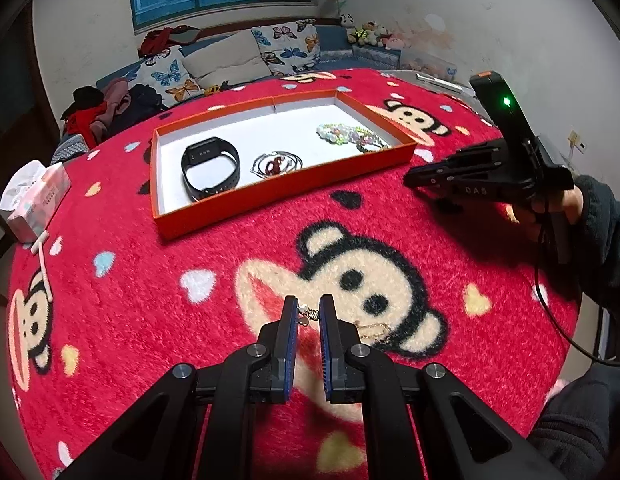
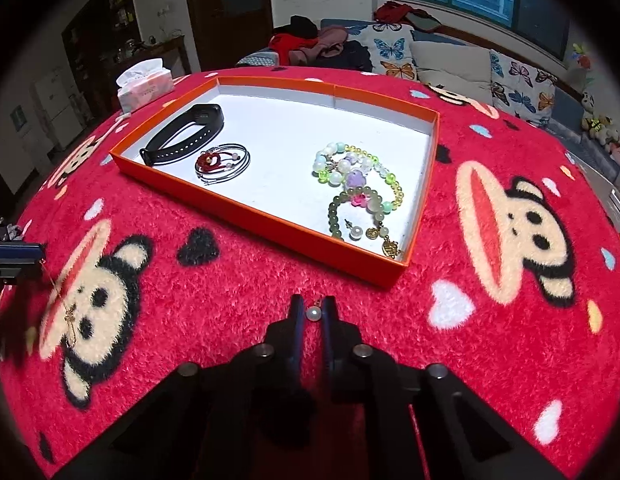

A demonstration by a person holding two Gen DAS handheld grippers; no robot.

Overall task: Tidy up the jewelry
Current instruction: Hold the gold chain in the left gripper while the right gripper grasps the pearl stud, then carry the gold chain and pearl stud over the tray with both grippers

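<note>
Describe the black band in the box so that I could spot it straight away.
Find the shallow orange box with a white floor on the red monkey-print cloth. The black watch band lies in one end of it, next to a coil of silver bangles with red cord. It is the only plain black, beadless loop; the beaded bracelets lie at the other end.

tray (image 2: pixel 270 222): orange rim, white inside, we see it mid-frame
watch band (image 2: pixel 182 136): black, tray's left end
bead bracelets (image 2: pixel 358 184): tray's right end
pearl (image 2: pixel 312 314): lower centre, between fingers
gold chain (image 1: pixel 374 330): lower centre, on the red cloth
</note>
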